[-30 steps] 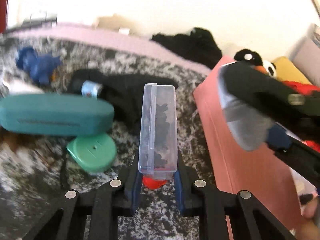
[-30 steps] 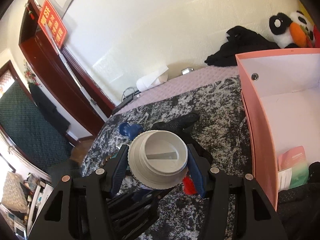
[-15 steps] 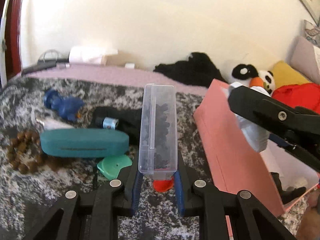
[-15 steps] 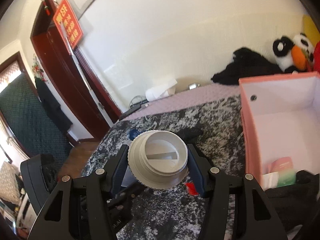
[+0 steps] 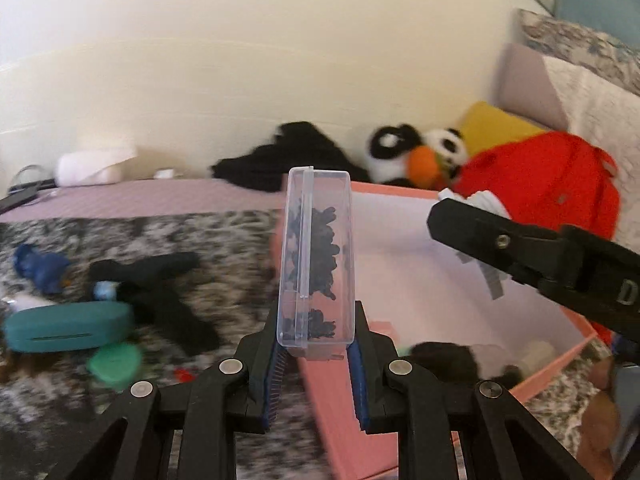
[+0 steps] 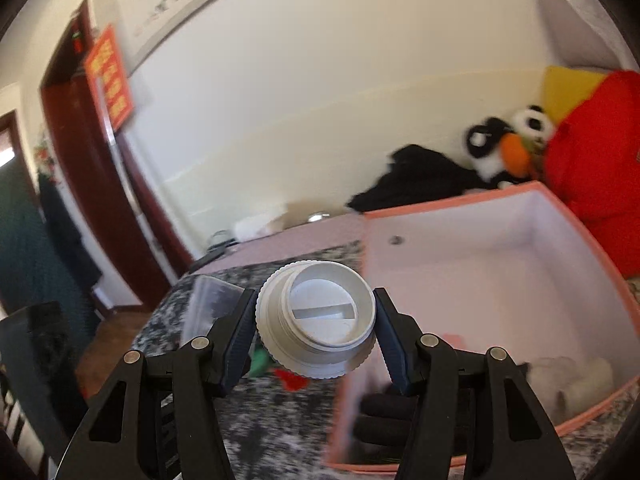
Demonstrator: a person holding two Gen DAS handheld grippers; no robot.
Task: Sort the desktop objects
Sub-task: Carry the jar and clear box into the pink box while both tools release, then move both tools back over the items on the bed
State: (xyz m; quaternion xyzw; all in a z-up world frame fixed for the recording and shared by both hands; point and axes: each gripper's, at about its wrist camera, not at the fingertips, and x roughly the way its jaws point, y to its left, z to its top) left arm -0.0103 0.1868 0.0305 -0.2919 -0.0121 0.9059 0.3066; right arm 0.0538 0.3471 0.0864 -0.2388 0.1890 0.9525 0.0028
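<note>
Our left tool (image 5: pixel 316 354) is clamped on the clear case (image 5: pixel 318 256), upright at the pink box's (image 5: pixel 400 192) near-left wall. Our right tool (image 6: pixel 316 334) grips a white cap (image 6: pixel 316 320) over that edge. We see the box's middle bare; blur hides its corner contents.

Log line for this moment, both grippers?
left gripper: shut on clear case | right gripper: shut on white jar | pink box: open, ahead
</note>
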